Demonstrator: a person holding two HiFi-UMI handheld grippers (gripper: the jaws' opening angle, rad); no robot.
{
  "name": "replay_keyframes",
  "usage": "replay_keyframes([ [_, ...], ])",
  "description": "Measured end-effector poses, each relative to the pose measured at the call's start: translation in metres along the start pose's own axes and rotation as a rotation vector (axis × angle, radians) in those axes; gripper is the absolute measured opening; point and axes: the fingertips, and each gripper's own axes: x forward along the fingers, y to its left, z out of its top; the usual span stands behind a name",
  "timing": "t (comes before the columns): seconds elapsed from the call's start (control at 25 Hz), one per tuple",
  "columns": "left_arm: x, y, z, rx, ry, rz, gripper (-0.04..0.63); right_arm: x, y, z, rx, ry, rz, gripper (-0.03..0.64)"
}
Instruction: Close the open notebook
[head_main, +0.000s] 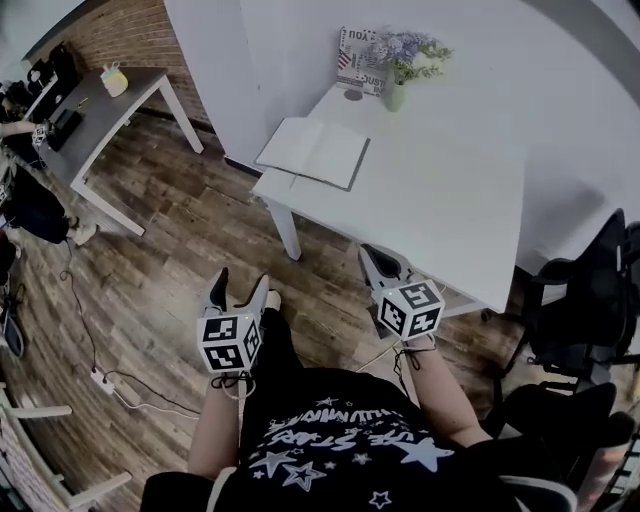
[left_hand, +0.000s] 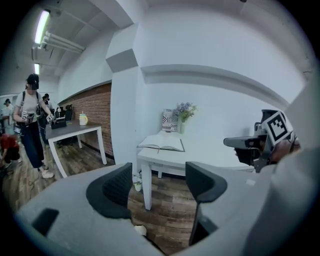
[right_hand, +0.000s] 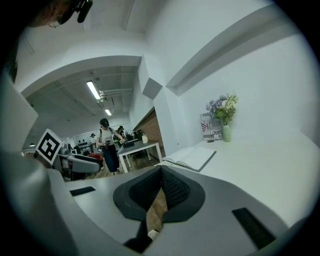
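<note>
Well, notebook open (L tongs apart)

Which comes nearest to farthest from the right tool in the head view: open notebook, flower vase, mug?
From the right tool:
1. open notebook, left end of the white table.
2. flower vase, at the table's back edge.
3. mug, on the grey desk, far left.

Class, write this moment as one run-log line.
stage: no contact yet | notebook: open, flat on white table | left gripper: open, empty | right gripper: shut, empty
</note>
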Motion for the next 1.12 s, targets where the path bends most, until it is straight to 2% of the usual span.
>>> replay_keyframes([
  [0.2,0.069,0.043,0.021,0.007,0.033,-0.092,0.334,0.058,-0.012,0.013,0.005,0.032,-0.093,0.003],
  [0.4,0.126,0.086,0.047,0.018,0.061,-0.18,0.334,0.125,-0.009,0.043,-0.026,0.048,-0.141,0.003],
  [0.72,0.217,0.125,0.083,0.065,0.112,-0.34,0.334,0.199,-0.035,0.065,0.013,0.069,-0.29,0.003],
  [0.88,0.258,0.131,0.089,0.065,0.171,-0.435,0.334,0.226,-0.047,0.07,0.034,0.075,-0.344,0.003],
  [1.12,0.308,0.134,0.073,-0.032,0.35,-0.55,0.334,0.254,-0.061,0.069,0.065,0.09,-0.41,0.003],
])
